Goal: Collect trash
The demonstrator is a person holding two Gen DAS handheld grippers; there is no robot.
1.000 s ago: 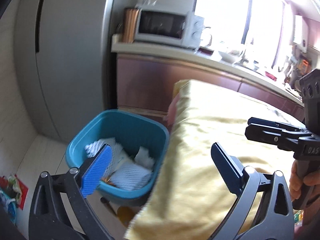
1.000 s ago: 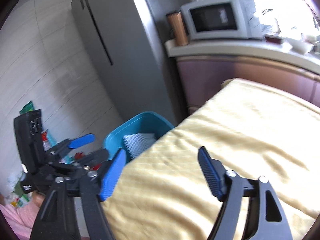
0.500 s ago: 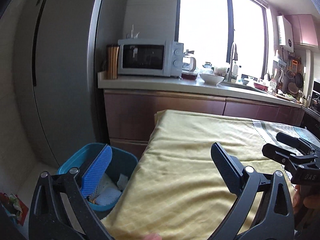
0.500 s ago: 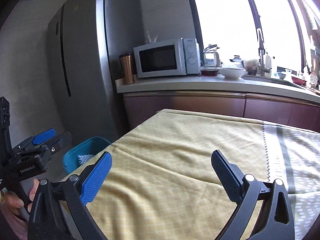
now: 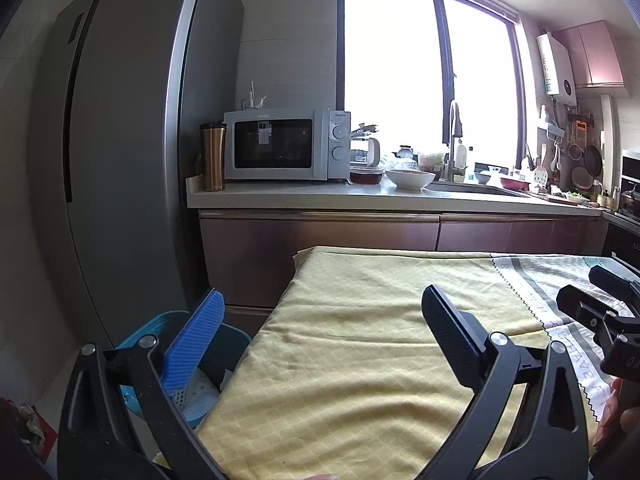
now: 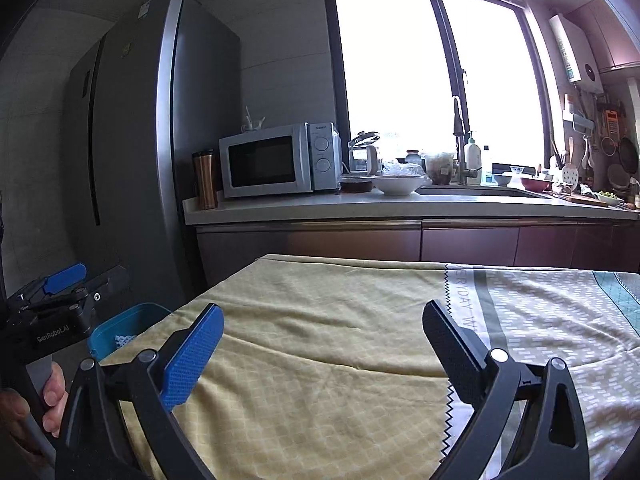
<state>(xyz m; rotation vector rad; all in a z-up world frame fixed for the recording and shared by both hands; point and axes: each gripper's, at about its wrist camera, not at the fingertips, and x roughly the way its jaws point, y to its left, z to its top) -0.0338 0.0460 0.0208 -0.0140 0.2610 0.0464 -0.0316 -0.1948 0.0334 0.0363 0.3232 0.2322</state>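
Claws both spread wide and empty, left claw (image 5: 322, 316), right claw (image 6: 322, 330), above yellow tablecloth (image 6: 320, 320), teal bin (image 5: 132, 344) beside

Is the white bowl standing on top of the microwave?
No, the white bowl stands on the counter, to the right of the microwave.

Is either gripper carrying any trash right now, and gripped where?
Nothing is held. The left gripper and the right gripper both stand open and empty above the yellow checked tablecloth.
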